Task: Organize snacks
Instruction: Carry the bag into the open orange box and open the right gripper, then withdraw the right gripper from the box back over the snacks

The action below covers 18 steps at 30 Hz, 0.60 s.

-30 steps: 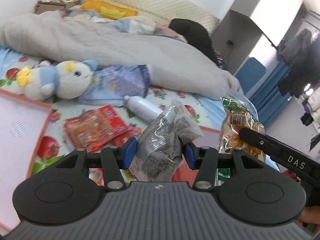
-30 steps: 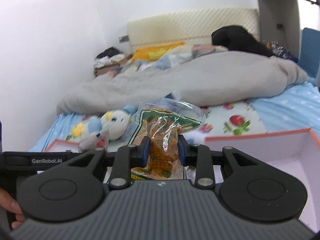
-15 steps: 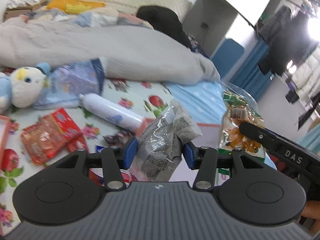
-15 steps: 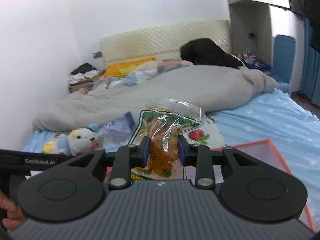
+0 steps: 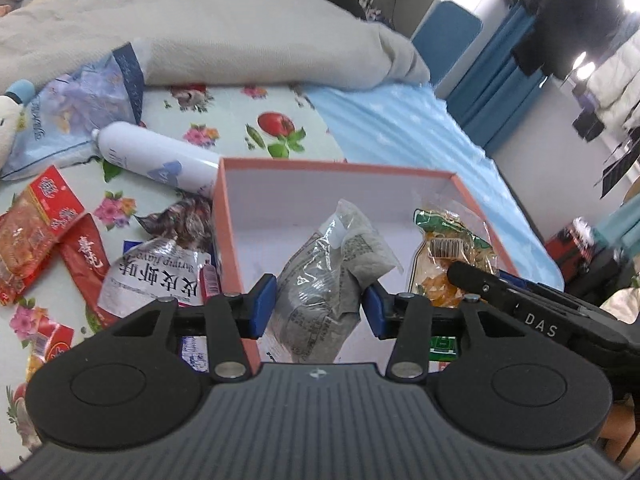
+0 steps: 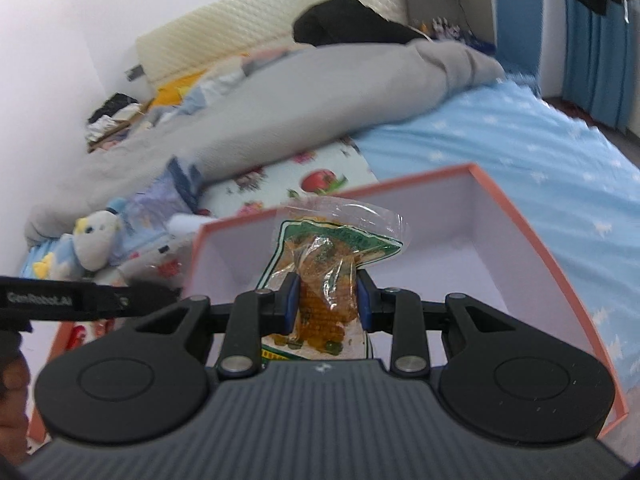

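Two hand-held grippers are what we carry above an open pink box (image 5: 320, 168) on the bed. Our left hand-held gripper (image 5: 318, 310) pinches a grey crinkled snack packet (image 5: 324, 280); beside it to the right, our right hand-held gripper (image 6: 324, 306) pinches a clear packet of orange snacks (image 6: 328, 280). More red snack packets (image 5: 44, 232) lie left of the box.

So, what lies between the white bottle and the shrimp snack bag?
In the left wrist view, a dark crinkled wrapper lies between the white bottle and the shrimp snack bag.
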Motion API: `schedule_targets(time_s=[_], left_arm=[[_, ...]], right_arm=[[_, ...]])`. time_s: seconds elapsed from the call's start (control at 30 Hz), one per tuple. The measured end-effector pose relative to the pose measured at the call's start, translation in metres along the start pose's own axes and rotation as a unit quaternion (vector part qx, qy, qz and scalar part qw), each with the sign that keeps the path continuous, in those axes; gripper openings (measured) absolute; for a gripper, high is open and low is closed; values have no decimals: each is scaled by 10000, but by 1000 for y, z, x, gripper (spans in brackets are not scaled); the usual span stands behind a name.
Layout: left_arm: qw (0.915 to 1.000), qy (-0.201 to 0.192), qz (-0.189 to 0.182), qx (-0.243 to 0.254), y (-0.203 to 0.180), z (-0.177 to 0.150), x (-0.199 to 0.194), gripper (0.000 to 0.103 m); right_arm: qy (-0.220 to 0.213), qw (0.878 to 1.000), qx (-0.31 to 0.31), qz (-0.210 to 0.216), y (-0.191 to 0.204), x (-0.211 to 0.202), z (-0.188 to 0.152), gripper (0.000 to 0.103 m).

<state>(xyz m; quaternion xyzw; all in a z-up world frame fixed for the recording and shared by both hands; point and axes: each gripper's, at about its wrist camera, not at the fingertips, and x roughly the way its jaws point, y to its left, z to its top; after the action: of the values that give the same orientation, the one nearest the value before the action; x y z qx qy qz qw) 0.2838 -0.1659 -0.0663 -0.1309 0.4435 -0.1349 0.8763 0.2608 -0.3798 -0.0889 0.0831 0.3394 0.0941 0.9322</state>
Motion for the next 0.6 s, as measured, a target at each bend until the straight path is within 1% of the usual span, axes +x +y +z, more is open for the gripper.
schedule_targets(time_s=[0.1,0.13,0.2,0.33,0.4,0.43,0.47,0.6], left_arm=[[9998,188,86,10,-4,0,14,52],[9997,238,65,18,-4,1,18,52],[9996,263,97,62,-6,1,23,50],[9996,261,72,114,-11,4,26,50],[9996,218,100,161,-14,5,25,50],[9996,199,105,195,-15,5,24,50],[9995,194,93,222,-17,6,23,50],[9995,130,73,263,-18,6,16,50]], right_arm=[[177,9997,-27,-145,-8,14,-6,33],[238,9996,7,-122,-11,19,-6,33],[375,9992,102,-45,-16,27,-10,34],[426,9987,267,-85,-22,32,-14,38],[441,9983,365,-94,-25,32,-14,56],[404,9984,386,-88,-25,31,-13,70],[361,9987,364,-74,-25,29,-13,74],[260,9990,353,-37,-23,21,-9,73]])
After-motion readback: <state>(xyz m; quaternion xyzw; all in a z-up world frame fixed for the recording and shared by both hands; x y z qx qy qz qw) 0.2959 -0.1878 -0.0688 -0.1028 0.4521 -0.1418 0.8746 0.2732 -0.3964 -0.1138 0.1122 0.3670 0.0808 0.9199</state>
